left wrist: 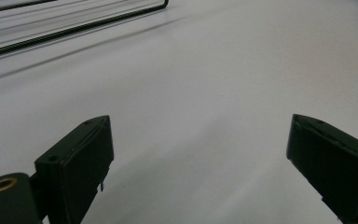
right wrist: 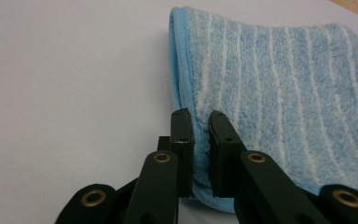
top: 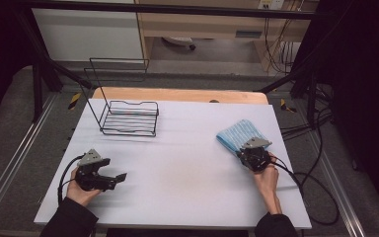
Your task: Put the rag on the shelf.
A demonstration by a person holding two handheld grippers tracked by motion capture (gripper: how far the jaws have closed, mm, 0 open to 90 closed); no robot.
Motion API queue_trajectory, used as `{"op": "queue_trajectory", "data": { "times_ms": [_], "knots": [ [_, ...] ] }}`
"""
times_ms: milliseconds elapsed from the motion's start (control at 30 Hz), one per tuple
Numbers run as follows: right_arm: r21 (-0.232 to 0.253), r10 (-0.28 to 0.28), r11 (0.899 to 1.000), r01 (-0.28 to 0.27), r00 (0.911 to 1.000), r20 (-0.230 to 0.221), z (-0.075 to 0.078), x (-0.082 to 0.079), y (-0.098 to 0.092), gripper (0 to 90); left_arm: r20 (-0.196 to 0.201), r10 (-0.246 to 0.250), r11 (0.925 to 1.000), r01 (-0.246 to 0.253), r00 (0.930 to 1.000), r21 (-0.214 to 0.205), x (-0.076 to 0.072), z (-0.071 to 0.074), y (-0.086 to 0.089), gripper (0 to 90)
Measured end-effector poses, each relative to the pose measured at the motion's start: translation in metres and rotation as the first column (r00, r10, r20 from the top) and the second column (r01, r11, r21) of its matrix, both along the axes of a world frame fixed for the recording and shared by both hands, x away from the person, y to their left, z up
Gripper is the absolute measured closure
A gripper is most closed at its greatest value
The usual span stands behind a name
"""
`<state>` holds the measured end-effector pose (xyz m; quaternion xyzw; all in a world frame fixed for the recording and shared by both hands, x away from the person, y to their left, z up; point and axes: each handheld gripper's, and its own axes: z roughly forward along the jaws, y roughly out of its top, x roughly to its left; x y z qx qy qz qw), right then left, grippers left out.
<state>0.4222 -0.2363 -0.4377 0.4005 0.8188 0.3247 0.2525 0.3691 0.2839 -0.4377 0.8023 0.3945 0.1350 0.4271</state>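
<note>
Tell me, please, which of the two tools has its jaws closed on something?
The right tool: its jaws pinch the corner of the blue striped towel. The left tool stands wide open over the bare white table.

White table top (top: 187, 168), wood edge strip (top: 177, 94) along its far side. Black wire rack (top: 128, 117) sits far-left on the white surface: flat ribbed base, tall open wire frame rising at the back; its front wire (left wrist: 74, 29) also runs across the top of the left gripper view. Grey floor around the table, metal rails (top: 10, 163) either side, black cables (top: 316, 187) looped on the right. Light wood cabinet (top: 202, 22) behind, more cables hanging there.
</note>
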Motion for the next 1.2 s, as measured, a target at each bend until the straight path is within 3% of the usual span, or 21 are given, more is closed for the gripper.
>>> {"op": "queue_trajectory", "data": {
  "times_ms": [367, 700, 900, 1200],
  "knots": [
    [0.082, 0.057, 0.995, -0.056, 0.9984, -0.009, 0.013, -0.010, 0.008, 82.7, 0.001, 0.003, 1.0000, -0.003, 1.0000, -0.002, 0.000, 0.000, 0.000, 7.1],
    [0.133, 0.146, 0.981, -0.139, 0.9881, -0.047, 0.017, -0.024, 0.032, 82.7, 0.001, 0.005, 1.0000, -0.004, 1.0000, -0.002, 0.000, 0.001, 0.001, 7.2],
    [0.181, 0.197, 0.966, -0.182, 0.9782, -0.066, 0.020, -0.034, 0.046, 82.6, 0.002, 0.004, 1.0000, -0.004, 1.0000, -0.001, 0.000, 0.001, 0.001, 7.1],
    [0.222, 0.289, 0.939, -0.263, 0.9531, -0.091, 0.023, -0.047, 0.074, 82.7, 0.000, 0.007, 1.0000, -0.007, 1.0000, 0.000, -0.001, 0.001, 0.001, 7.2]
  ]
}}
